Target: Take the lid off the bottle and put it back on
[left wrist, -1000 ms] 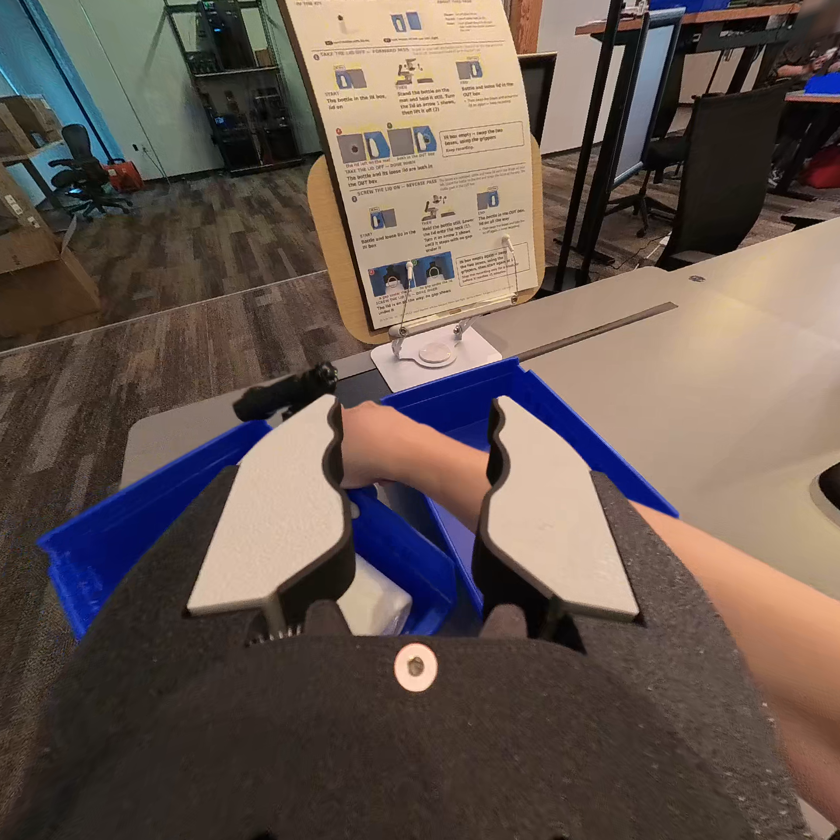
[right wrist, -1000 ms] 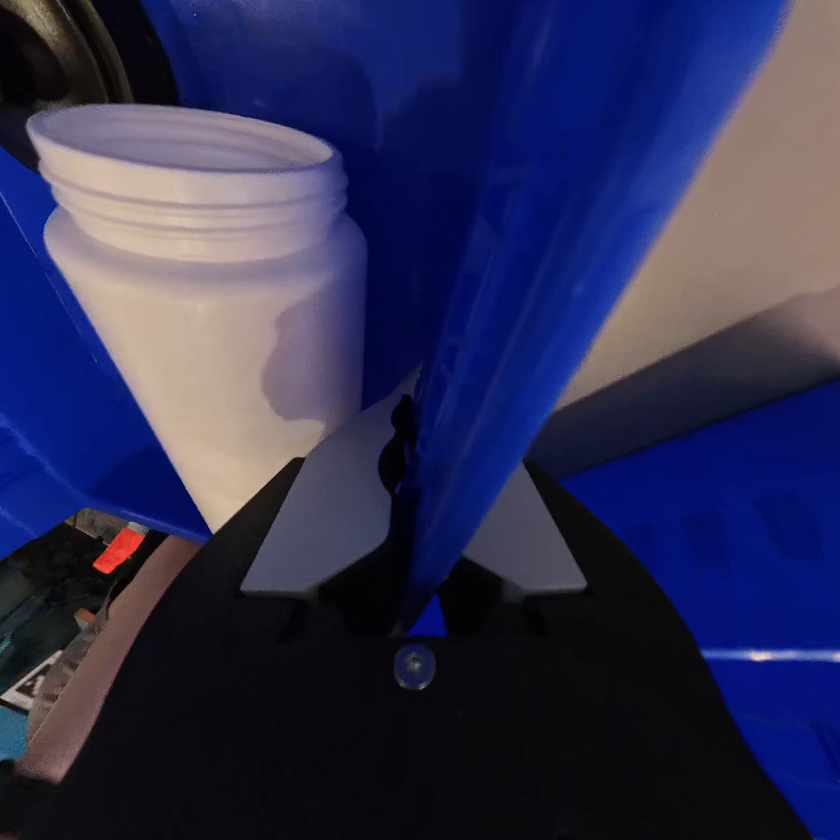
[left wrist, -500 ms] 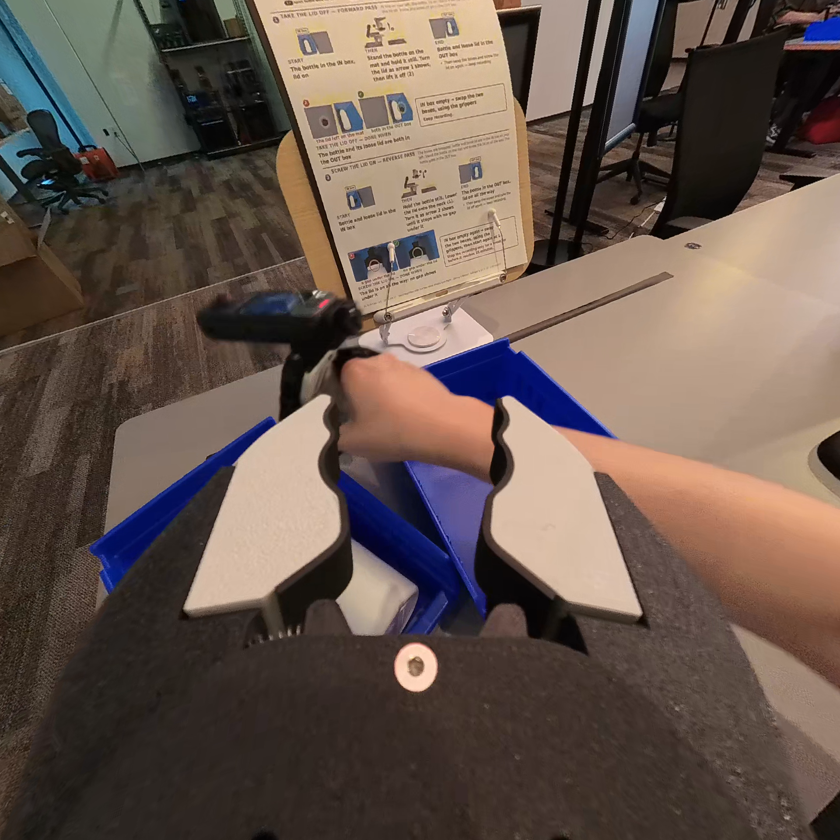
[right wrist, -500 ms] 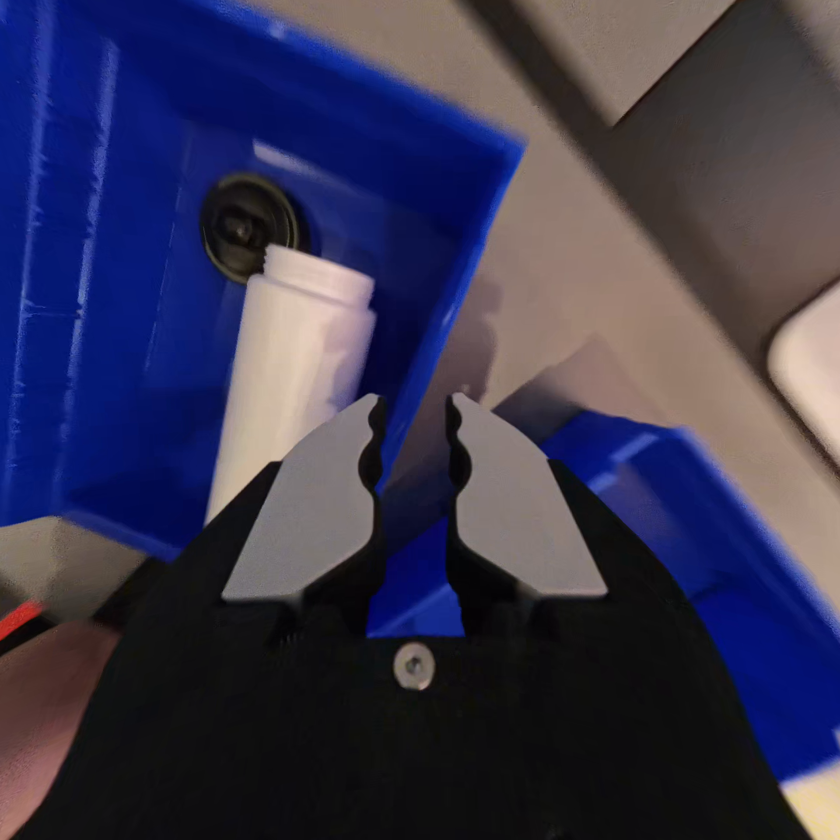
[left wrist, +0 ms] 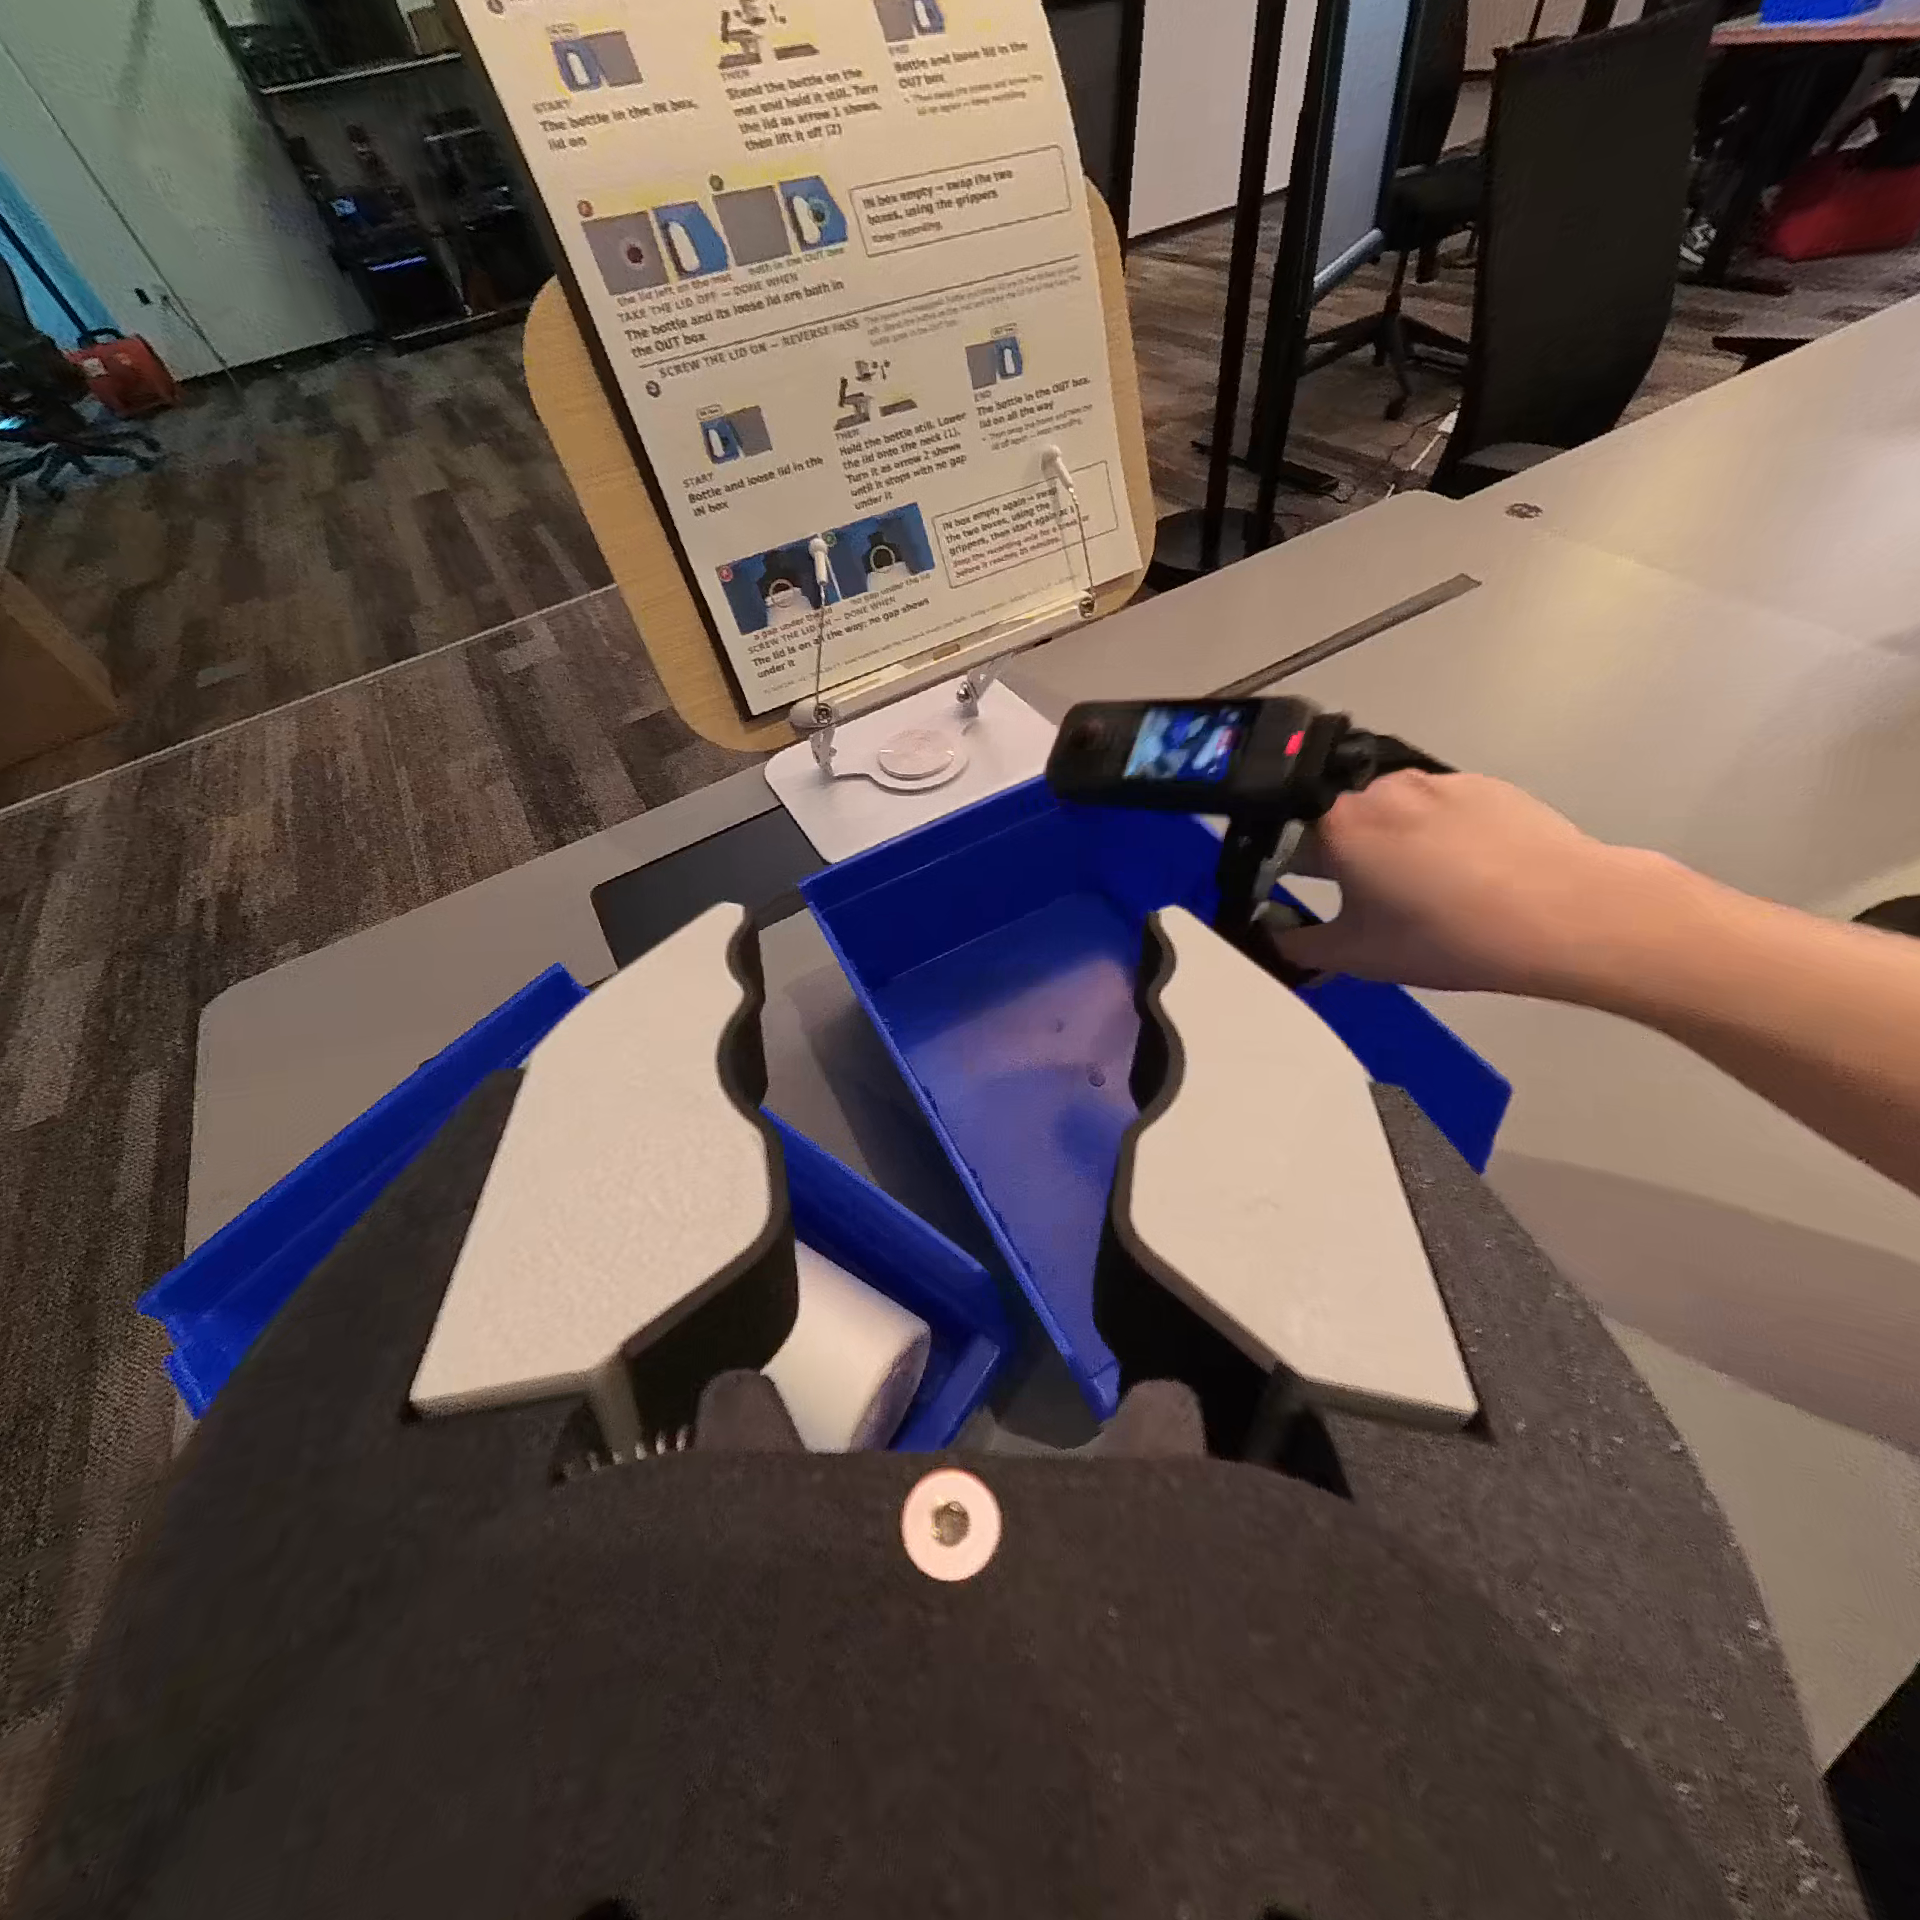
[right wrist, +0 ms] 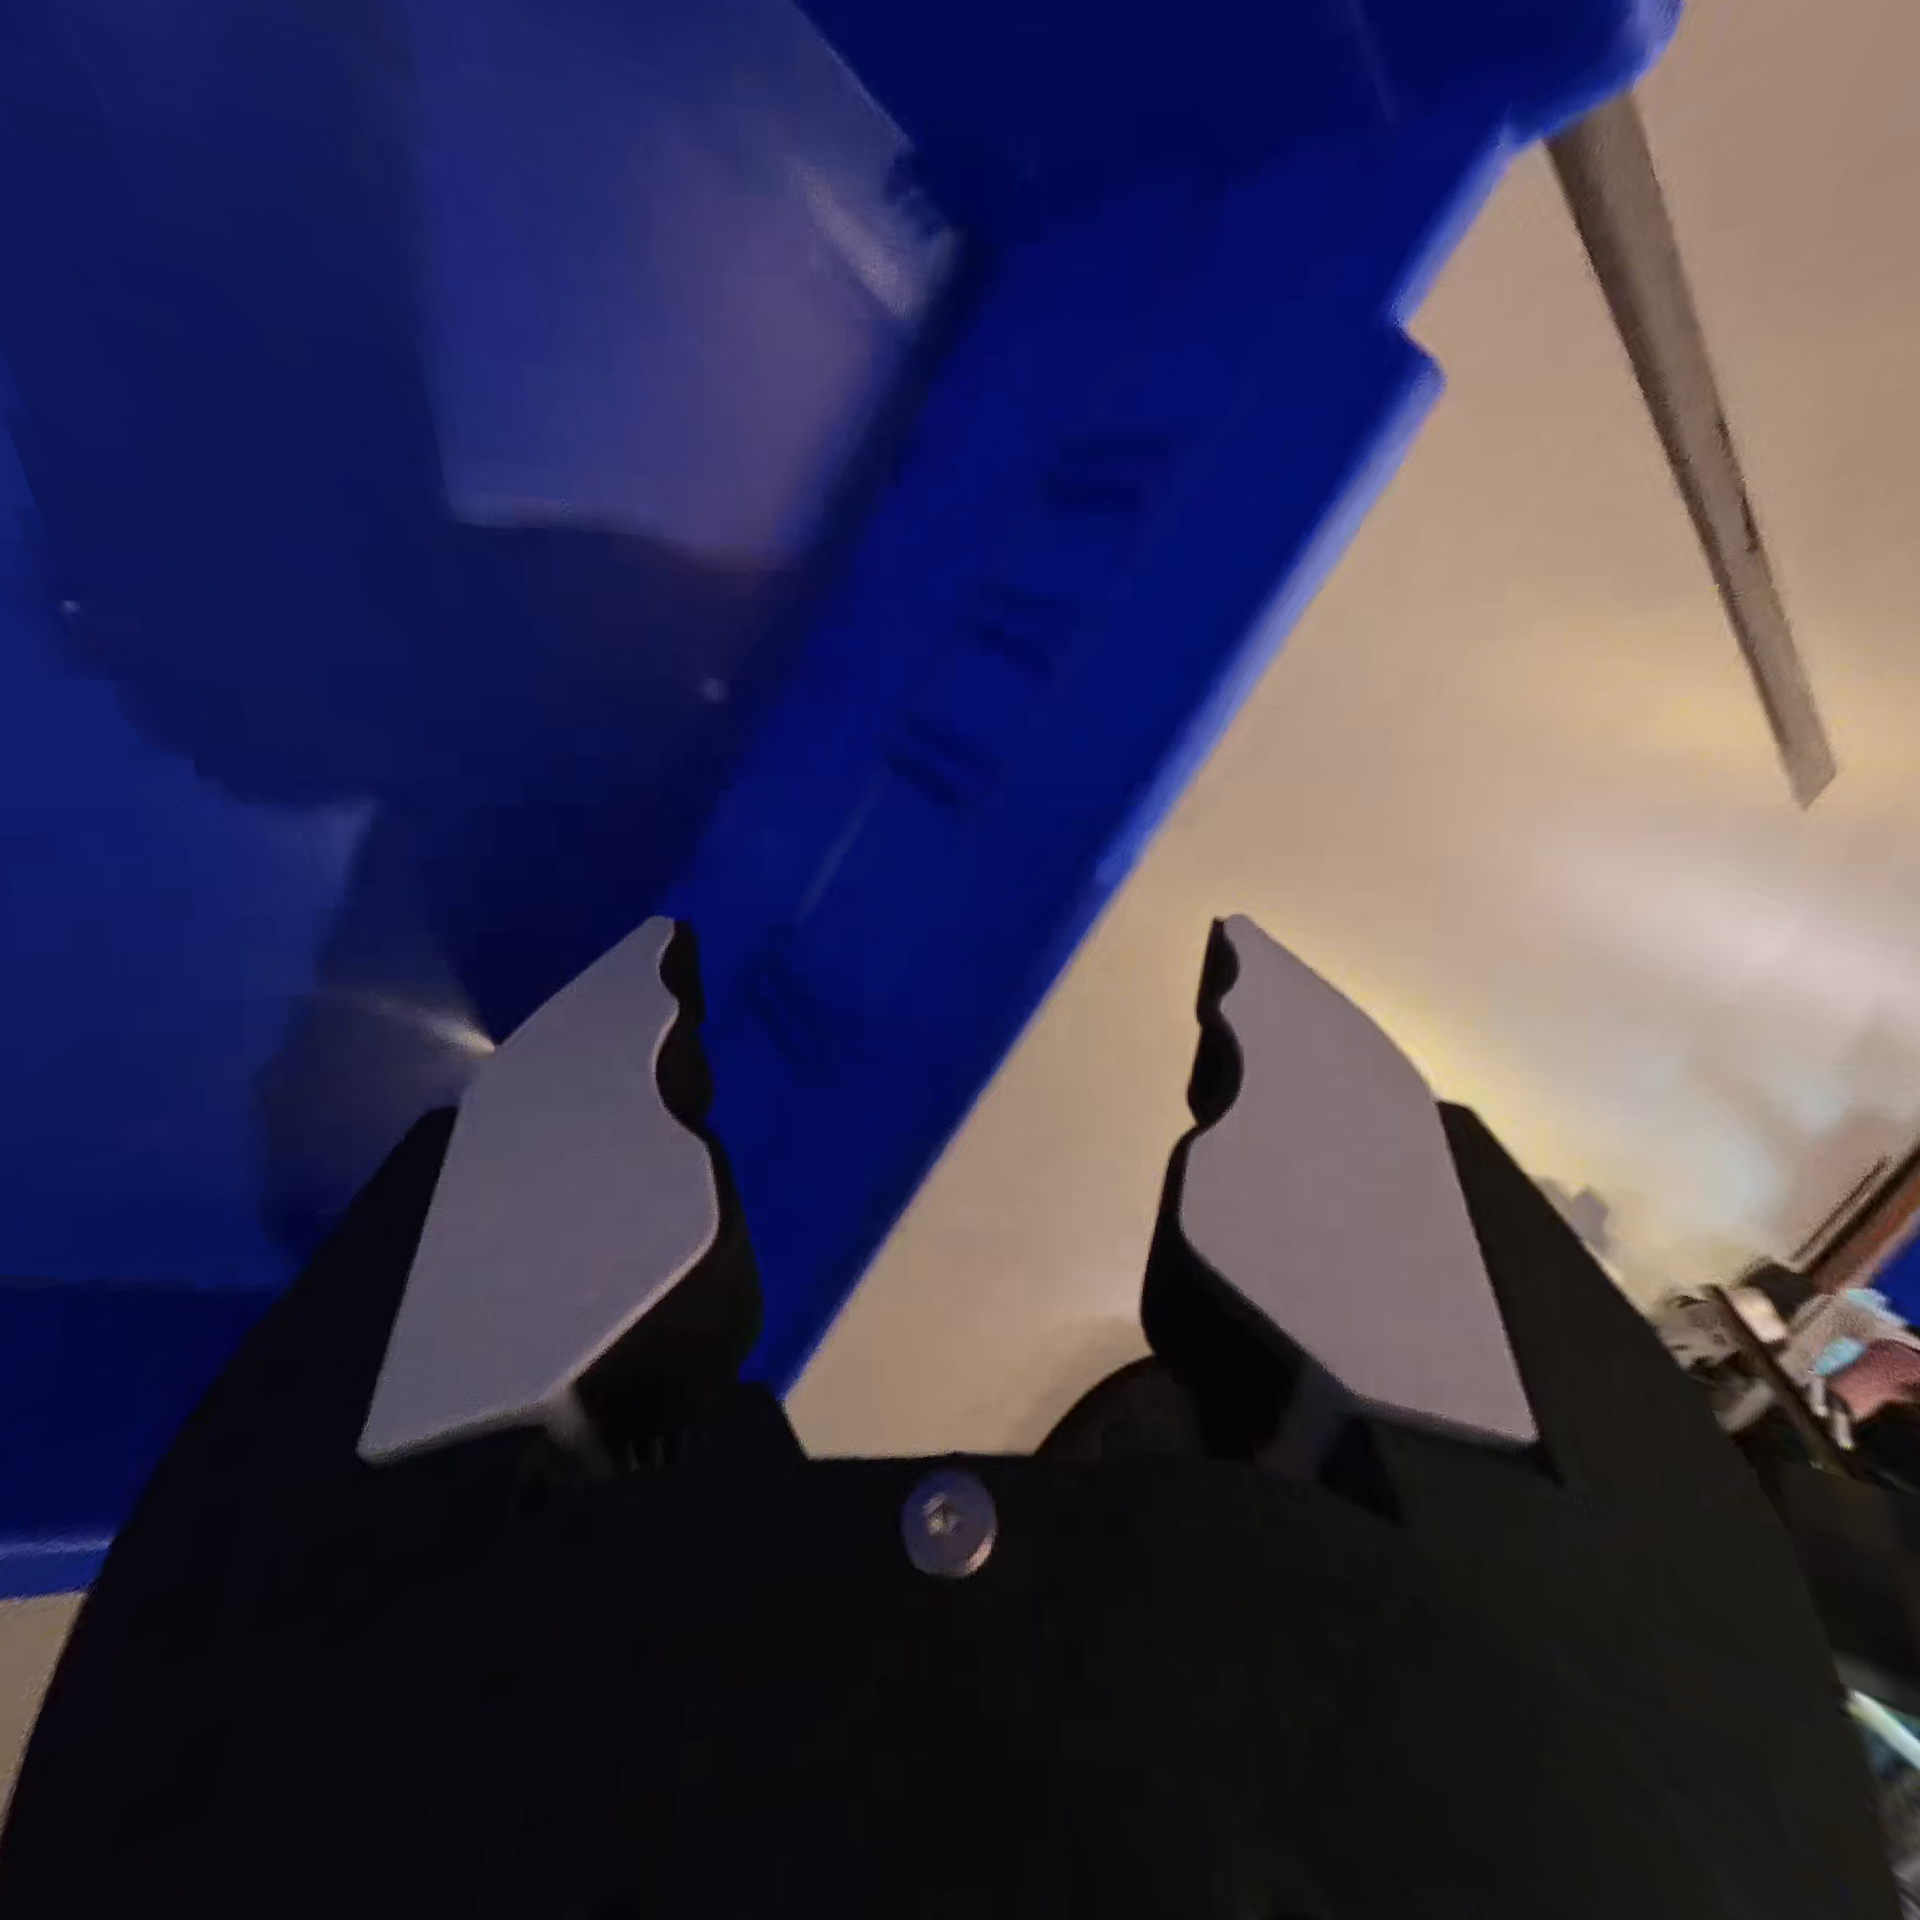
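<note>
Both tongs empty, jaws apart: left gripper (left wrist: 940,1029), right gripper (right wrist: 945,1039). White bottle (left wrist: 857,1361) lies in left blue bin (left wrist: 343,1143), lower centre; lid hidden, probably beside it. Reach low, grip mid-body, stand upright.

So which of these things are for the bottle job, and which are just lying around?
For the job:
- white bottle, lying in the left blue bin
- empty right blue bin
- left gripper, open
- right gripper, open, over the right bin's edge

Just around:
- instruction board
- grey table
- office chair
</note>
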A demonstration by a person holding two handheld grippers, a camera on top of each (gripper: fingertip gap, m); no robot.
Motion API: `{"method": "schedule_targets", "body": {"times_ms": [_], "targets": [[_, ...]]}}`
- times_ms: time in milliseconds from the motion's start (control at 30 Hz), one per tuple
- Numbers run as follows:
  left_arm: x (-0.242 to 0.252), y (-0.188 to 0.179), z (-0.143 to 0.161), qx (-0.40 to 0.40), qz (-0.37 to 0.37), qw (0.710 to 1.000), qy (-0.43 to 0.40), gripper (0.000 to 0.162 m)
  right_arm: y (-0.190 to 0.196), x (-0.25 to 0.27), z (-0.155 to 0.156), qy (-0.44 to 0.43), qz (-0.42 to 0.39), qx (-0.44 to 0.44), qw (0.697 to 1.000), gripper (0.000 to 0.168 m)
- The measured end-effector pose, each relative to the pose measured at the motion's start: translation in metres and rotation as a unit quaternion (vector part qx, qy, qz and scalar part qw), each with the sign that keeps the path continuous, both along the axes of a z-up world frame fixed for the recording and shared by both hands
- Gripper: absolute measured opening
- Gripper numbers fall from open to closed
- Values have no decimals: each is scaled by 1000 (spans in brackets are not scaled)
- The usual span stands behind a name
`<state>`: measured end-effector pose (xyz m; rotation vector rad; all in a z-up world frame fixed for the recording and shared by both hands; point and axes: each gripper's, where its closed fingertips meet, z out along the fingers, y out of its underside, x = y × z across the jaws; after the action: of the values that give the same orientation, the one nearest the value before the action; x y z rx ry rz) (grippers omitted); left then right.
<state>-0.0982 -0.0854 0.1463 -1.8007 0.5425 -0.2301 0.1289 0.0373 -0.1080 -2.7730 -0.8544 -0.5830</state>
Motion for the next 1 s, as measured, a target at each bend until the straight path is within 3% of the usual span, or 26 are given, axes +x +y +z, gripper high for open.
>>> {"method": "schedule_targets", "body": {"times_ms": [267,300,367,467,1000], "targets": [[12,5,-10,-10,0,1000,28,70,-19,52,-21,131,-76,-114,982,90],[13,5,-11,-11,0,999,31,70,-22,53,-23,163,-76,-133,975,81],[16,6,-13,-13,-1,999,35,70,-31,59,-26,202,-67,-166,963,20],[20,8,-16,-15,-1,999,44,70,-33,82,-27,236,-94,-183,950,9],[51,25,-44,-36,-4,993,108,68,-7,282,-30,251,-232,-133,930,8]]}}
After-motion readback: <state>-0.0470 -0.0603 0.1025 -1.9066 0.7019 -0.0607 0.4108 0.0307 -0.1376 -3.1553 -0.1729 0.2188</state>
